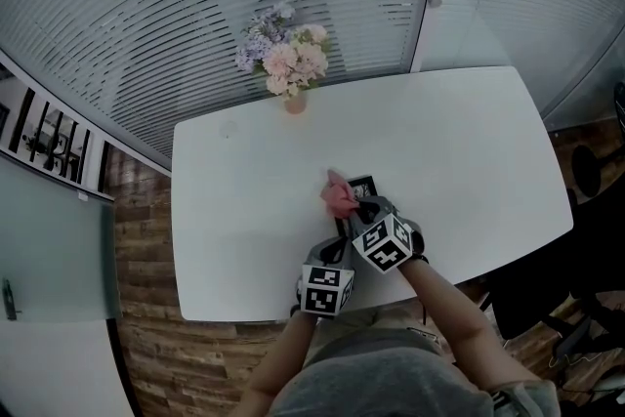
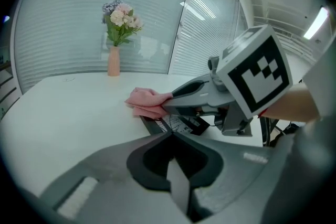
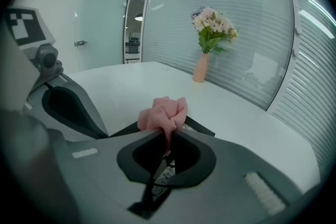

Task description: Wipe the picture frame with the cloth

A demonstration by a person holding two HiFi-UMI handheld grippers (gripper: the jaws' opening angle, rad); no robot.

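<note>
A small black picture frame point(image 1: 363, 186) lies flat on the white table point(image 1: 244, 210), near its front edge. A pink cloth point(image 1: 338, 198) rests on the frame's left part. My right gripper point(image 1: 356, 210) is shut on the cloth, which bunches beyond its tips in the right gripper view point(image 3: 163, 112). From the near left, my left gripper point(image 1: 340, 237) is shut on the frame's near edge point(image 2: 181, 124). In the left gripper view the right gripper point(image 2: 169, 105) presses the cloth point(image 2: 146, 102) onto the frame. The cloth and jaws hide most of the frame point(image 3: 202, 127).
A pink vase of flowers point(image 1: 290, 73) stands at the table's far edge, also in the left gripper view point(image 2: 114, 63) and the right gripper view point(image 3: 200, 68). Glass walls with blinds lie behind it. A dark chair point(image 1: 586, 259) is off the table's right side.
</note>
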